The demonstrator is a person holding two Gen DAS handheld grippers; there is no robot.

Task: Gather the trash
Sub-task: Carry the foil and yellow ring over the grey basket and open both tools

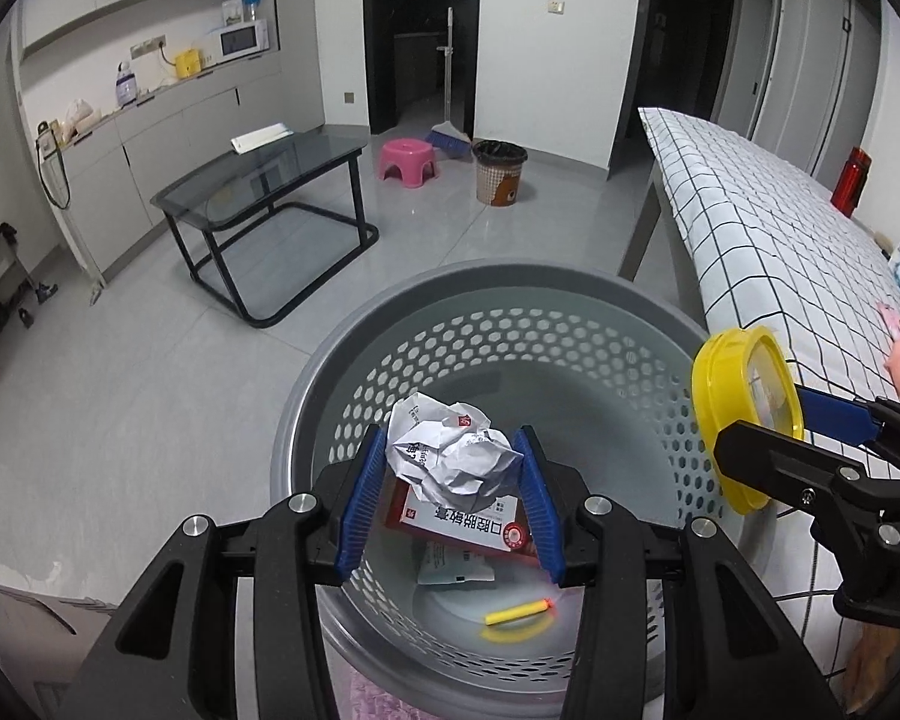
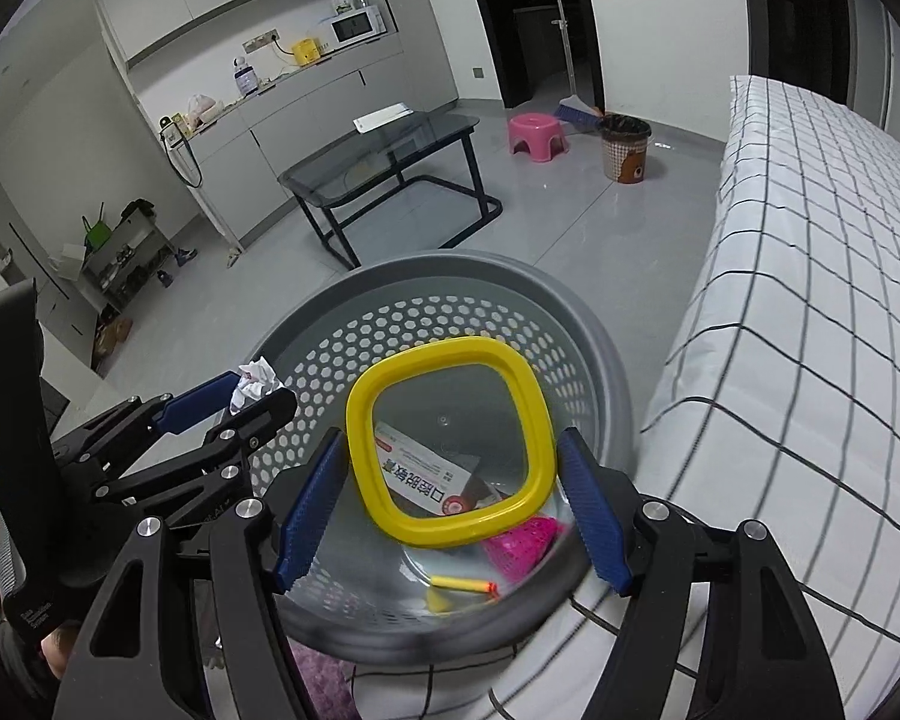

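Note:
A grey perforated waste basket (image 1: 426, 324) (image 2: 594, 372) stands on the floor beside the bed. My left gripper (image 1: 453, 495) hangs over it, shut on a crumpled white paper ball (image 1: 450, 450) (image 2: 257, 381). My right gripper (image 2: 453, 498) (image 1: 774, 429) is over the basket's right side, shut on a yellow-rimmed clear lid (image 2: 450, 438) (image 1: 744, 414). Inside the basket lie a red-and-white medicine box (image 1: 450, 525) (image 2: 426, 474), a white packet (image 1: 453, 570), a yellow foam dart (image 1: 519, 612) (image 2: 462, 583) and a pink mesh piece (image 2: 519, 543).
A bed with a white checked cover (image 1: 780, 240) (image 2: 810, 360) runs along the right. A glass coffee table (image 1: 258, 180), a pink stool (image 1: 408, 159), a broom (image 1: 448, 138) and a brown bin (image 1: 498, 171) stand farther off. A purple rug (image 2: 324, 684) lies near the basket.

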